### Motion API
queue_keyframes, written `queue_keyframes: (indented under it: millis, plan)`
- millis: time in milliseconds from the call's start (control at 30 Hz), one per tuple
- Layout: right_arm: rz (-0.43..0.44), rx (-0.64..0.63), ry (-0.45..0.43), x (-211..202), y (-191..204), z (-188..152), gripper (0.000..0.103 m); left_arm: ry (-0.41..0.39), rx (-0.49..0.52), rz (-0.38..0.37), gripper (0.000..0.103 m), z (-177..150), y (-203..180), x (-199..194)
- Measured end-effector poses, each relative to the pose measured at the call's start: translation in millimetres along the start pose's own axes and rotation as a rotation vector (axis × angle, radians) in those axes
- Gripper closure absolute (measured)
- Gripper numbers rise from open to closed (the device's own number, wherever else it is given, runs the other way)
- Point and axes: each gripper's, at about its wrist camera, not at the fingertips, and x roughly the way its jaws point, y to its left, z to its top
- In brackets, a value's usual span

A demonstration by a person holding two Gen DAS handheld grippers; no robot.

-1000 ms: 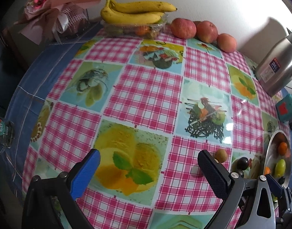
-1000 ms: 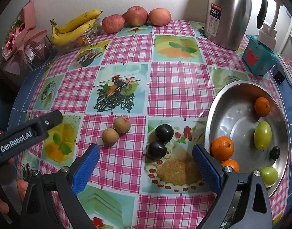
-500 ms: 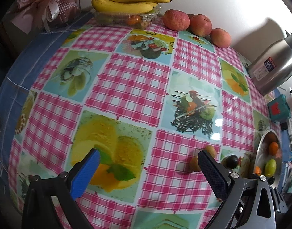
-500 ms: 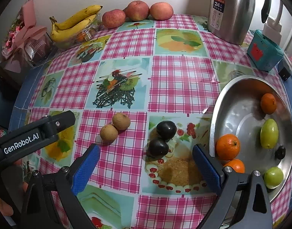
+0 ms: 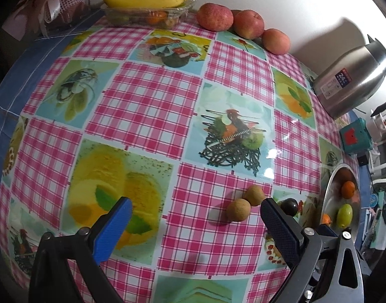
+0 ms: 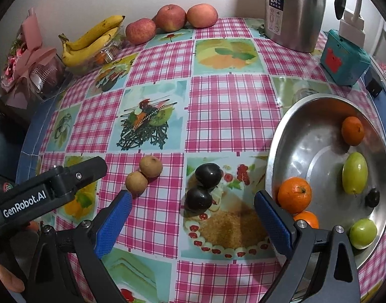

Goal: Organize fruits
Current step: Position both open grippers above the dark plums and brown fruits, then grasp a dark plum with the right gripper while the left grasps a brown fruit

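Both empty: left hand-held gripper [image 5: 194, 210] jaws wide, right hand-held gripper [image 6: 191, 202] jaws wide. Two brown longans [image 6: 143, 174] touching, two dark plums [image 6: 204, 186] touching on tabletop [image 6: 218, 116], beside steel bowl [image 6: 306, 146] holding oranges, green fruits.

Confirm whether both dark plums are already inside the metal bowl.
No: both dark plums lie on the tablecloth, left of the metal bowl, between the open right gripper's fingers.

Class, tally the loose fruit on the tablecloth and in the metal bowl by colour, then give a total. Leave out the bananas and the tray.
Red apples: 3
Brown fruits: 2
Dark plums: 3
Oranges: 3
Green fruits: 2
Total: 13
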Motion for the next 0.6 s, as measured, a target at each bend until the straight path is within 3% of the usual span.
queue_keyframes:
  millis: [600]
  plan:
    - [-0.051, -0.041, 0.058, 20, 0, -6, 0.012, 0.074, 0.142, 0.026, 0.010, -7, -36, 26]
